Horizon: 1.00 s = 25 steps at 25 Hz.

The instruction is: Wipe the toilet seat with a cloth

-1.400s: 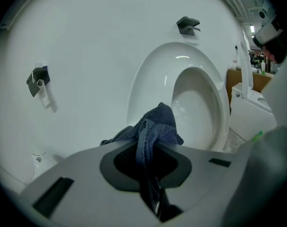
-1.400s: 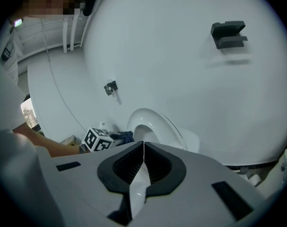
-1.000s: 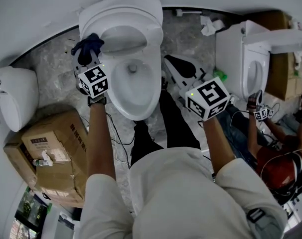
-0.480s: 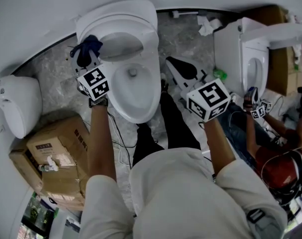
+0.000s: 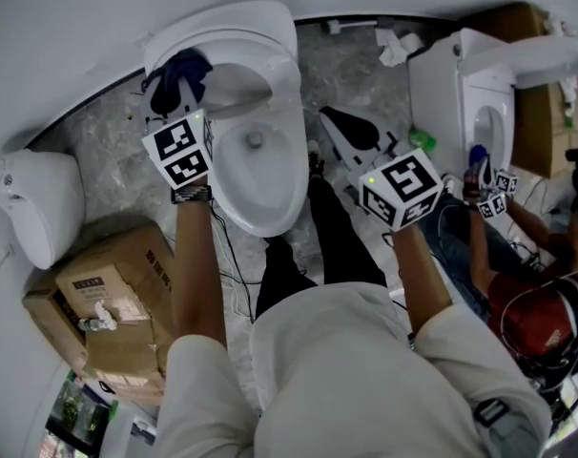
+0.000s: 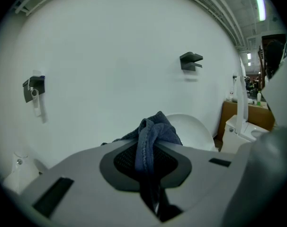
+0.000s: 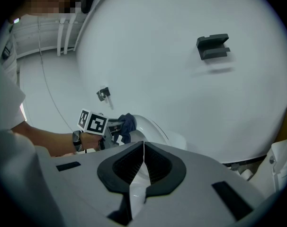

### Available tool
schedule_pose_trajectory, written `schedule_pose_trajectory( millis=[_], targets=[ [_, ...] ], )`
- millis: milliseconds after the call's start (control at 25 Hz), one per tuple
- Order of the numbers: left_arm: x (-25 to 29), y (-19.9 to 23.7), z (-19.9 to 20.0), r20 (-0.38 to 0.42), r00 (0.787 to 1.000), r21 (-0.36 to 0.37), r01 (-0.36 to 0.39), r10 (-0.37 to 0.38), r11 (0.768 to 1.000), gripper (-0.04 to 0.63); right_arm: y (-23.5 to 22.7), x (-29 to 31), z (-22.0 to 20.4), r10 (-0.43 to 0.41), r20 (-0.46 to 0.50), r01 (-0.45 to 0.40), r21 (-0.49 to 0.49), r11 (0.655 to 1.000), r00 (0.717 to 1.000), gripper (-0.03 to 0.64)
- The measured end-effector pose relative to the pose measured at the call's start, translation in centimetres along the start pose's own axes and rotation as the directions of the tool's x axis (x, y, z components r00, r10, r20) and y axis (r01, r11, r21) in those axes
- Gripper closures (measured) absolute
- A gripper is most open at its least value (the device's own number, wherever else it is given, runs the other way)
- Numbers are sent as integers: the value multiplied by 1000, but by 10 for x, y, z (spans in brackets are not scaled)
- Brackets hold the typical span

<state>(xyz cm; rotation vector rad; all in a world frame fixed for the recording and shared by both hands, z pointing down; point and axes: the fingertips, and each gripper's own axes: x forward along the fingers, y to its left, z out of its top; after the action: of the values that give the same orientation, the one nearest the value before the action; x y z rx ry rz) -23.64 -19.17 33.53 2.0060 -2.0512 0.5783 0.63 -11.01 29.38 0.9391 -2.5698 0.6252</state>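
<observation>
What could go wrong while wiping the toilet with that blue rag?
The rag is only pinched in the left gripper, bunched up; it might slip out and drop into the open bowl. The thin black cable trailing by the feet could snag or trip the person.

Cool, even indoor light fills all three views. A ceiling strip lamp point(image 6: 260, 4) glares at the left gripper view's upper right. The wall brackets point(image 6: 191, 60) throw soft shadows just below themselves. Fisheye bending curves the white wall point(image 6: 110, 56) and blackens the corners. The cloth point(image 6: 155, 126) in the left hand-held gripper point(image 6: 149, 148) sinks into dim, soft-focus shade.
</observation>
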Motion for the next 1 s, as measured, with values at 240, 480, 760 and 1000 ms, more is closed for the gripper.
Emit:
schedule_pose_trajectory(
  millis=[240,480,760,1000],
  targets=[
    [4,-26,13,21,996,11,92,-92,996,557,1,-3,-4,-11,3,11,3,1000,1000,588],
    [3,-72,33,76,963,87,254,-260,963,557,-4,1,5,5,57,-5,-3,1000,998,588],
    [-43,-64,66,217,937,-36,286,-272,958,557,-10,30,29,52,101,-41,-116,992,994,586],
    [-79,-33,93,267,942,-88,235,-204,968,557,-20,83,44,100,37,-91,-191,977,994,534]
  ],
)
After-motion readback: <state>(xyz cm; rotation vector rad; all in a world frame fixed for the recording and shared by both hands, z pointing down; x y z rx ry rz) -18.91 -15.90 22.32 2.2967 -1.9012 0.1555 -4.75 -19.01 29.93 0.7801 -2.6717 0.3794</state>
